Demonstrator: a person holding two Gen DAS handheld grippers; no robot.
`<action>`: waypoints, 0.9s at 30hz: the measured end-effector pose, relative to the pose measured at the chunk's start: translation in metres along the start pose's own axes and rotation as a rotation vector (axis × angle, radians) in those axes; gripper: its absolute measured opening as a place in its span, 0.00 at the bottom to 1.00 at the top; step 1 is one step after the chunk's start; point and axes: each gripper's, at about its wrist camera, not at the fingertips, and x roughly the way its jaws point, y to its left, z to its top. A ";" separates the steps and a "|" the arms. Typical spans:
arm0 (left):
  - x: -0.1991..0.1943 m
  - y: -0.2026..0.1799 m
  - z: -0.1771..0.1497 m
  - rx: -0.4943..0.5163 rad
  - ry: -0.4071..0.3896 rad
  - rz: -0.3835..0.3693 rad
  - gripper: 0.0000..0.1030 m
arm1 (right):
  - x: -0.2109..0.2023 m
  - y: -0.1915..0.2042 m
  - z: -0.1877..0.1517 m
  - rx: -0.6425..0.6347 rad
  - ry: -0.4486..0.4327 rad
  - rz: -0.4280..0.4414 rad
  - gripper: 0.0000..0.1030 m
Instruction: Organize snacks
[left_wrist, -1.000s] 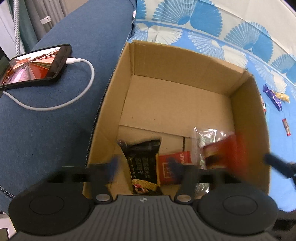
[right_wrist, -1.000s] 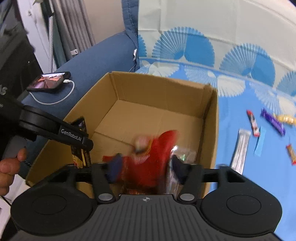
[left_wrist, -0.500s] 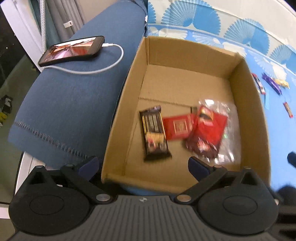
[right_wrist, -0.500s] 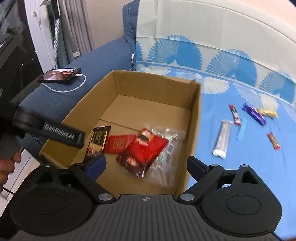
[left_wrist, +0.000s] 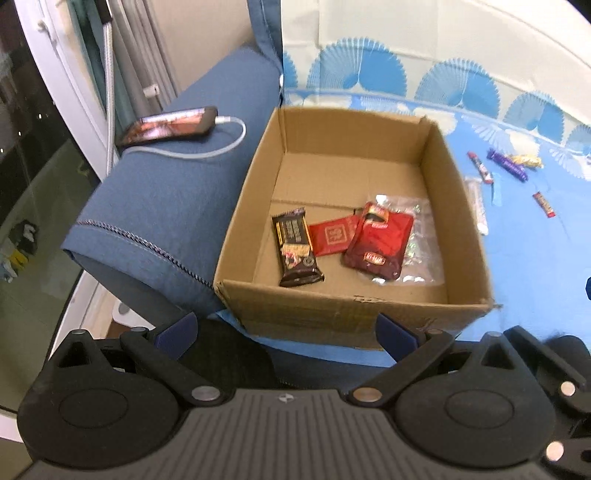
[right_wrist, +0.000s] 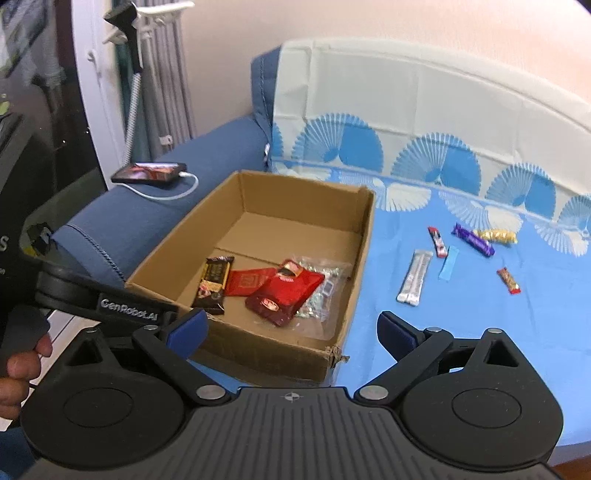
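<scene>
The right gripper (right_wrist: 290, 328) hangs just short of the near edge of a cardboard box (right_wrist: 360, 236). Its blue-padded fingers (right_wrist: 188, 326) are spreading apart and grasp nothing. The left gripper (left_wrist: 286, 326) hangs at the same near edge, fingers (left_wrist: 393, 330) released wide, also with nothing between them. A hand (right_wrist: 16, 369) grips the left tool's handle at the edge of the right view.

Inside the box, on its floor, lie four snacks: a dark chocolate bar (left_wrist: 297, 251) on the left, a flat red packet (left_wrist: 332, 236) beside it, and a larger red pouch (left_wrist: 378, 243) resting on a clear bag of sweets (left_wrist: 419, 243).

The box sits on a sofa seat covered by a blue fan-patterned cloth (right_wrist: 480, 314). Right of the box, well apart from it, more snacks lie on the cloth: a silver stick pack (right_wrist: 415, 277), a small red bar (right_wrist: 437, 241), a purple bar (right_wrist: 472, 240), a gold sweet (right_wrist: 496, 235), a light blue strip (right_wrist: 448, 267) and another red bar (right_wrist: 508, 280).

Left of the box, a phone (right_wrist: 149, 172) with a white cable (right_wrist: 177, 194) rests on the blue armrest (left_wrist: 177, 199).
</scene>
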 end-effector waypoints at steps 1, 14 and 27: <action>-0.005 0.000 -0.002 0.003 -0.010 0.001 1.00 | -0.004 0.000 0.000 0.001 -0.010 0.000 0.97; -0.045 -0.001 -0.028 0.020 -0.081 -0.008 1.00 | -0.038 0.007 -0.016 0.002 -0.063 0.005 1.00; -0.053 -0.005 -0.029 0.036 -0.110 -0.009 1.00 | -0.049 0.009 -0.018 -0.004 -0.090 -0.016 1.00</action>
